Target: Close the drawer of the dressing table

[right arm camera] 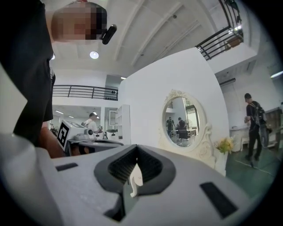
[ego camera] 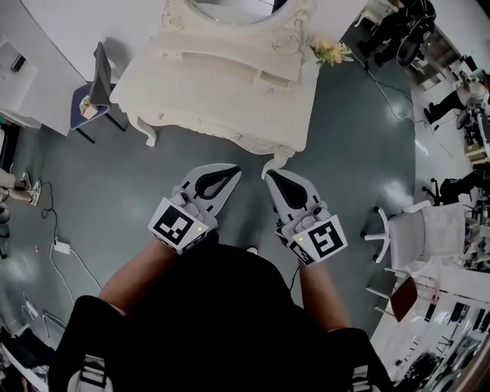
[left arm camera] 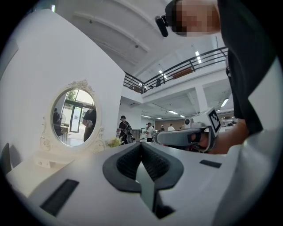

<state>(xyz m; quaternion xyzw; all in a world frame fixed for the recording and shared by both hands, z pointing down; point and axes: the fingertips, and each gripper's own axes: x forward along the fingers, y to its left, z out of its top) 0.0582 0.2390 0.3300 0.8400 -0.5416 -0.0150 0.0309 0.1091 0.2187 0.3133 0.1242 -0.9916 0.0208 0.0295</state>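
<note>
The white dressing table (ego camera: 222, 84) stands at the top of the head view, its oval mirror (ego camera: 230, 9) at the far side. Its curved front edge with small knobs faces me; I cannot tell how far any drawer stands out. Both grippers hang side by side over the green floor, a short way from the table's front. The left gripper (ego camera: 234, 171) is shut with nothing in it, and so is the right gripper (ego camera: 269, 175). The left gripper view shows its closed jaws (left arm camera: 141, 148) below the mirror (left arm camera: 73, 115). The right gripper view shows its own closed jaws (right arm camera: 136, 152) and the mirror (right arm camera: 183, 117).
A dark chair with a blue seat (ego camera: 96, 96) stands left of the table. Yellow flowers (ego camera: 331, 52) sit at its right corner. A white office chair (ego camera: 429, 230) is at my right. A power strip and cables (ego camera: 61, 249) lie on the floor at left. Several people stand far off.
</note>
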